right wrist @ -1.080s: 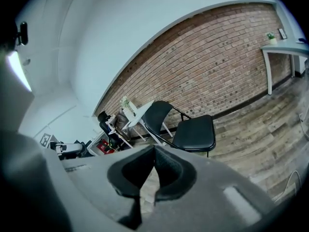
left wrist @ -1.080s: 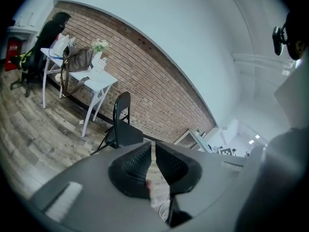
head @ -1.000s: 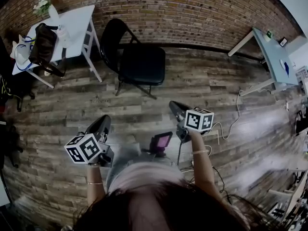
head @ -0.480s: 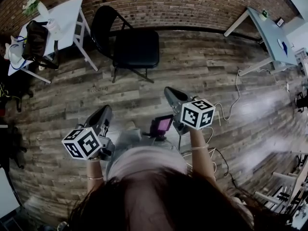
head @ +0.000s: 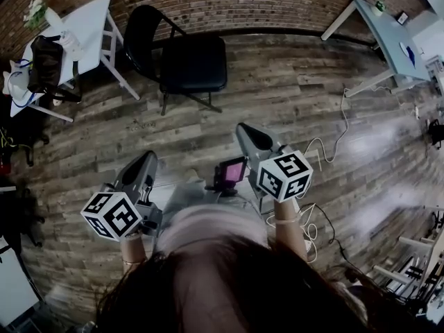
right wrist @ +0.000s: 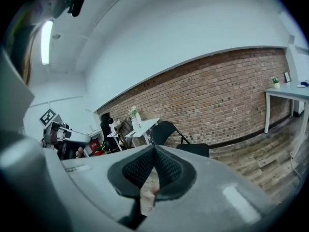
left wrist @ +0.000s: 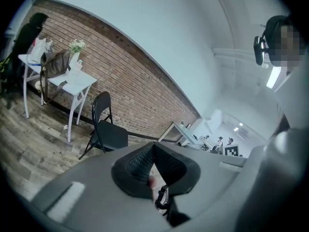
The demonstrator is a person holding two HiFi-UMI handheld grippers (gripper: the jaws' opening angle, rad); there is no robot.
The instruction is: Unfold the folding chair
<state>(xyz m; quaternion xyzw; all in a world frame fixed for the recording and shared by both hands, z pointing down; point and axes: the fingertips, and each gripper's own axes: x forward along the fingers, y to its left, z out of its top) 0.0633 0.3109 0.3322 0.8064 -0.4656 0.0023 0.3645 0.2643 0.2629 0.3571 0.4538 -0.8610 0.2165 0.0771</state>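
Note:
A black folding chair point(head: 187, 61) stands unfolded on the wooden floor by the brick wall; it also shows in the left gripper view point(left wrist: 106, 132) and the right gripper view point(right wrist: 181, 139). My left gripper point(head: 144, 166) is held near my body, well short of the chair, jaws shut with nothing between them point(left wrist: 153, 151). My right gripper point(head: 248, 136) is also shut and empty point(right wrist: 154, 153), level with the left one and clear of the chair.
A white table point(head: 83, 30) with a dark bag point(head: 43, 64) stands left of the chair. Another table point(head: 388, 33) stands at the far right. Cables point(head: 326, 158) trail on the floor beside my right arm. A small device with a pink screen point(head: 230, 172) hangs at my chest.
Both grippers have risen and drawn closer to my body. The view has shifted so the chair and tables sit slightly higher and to the left in the head view.

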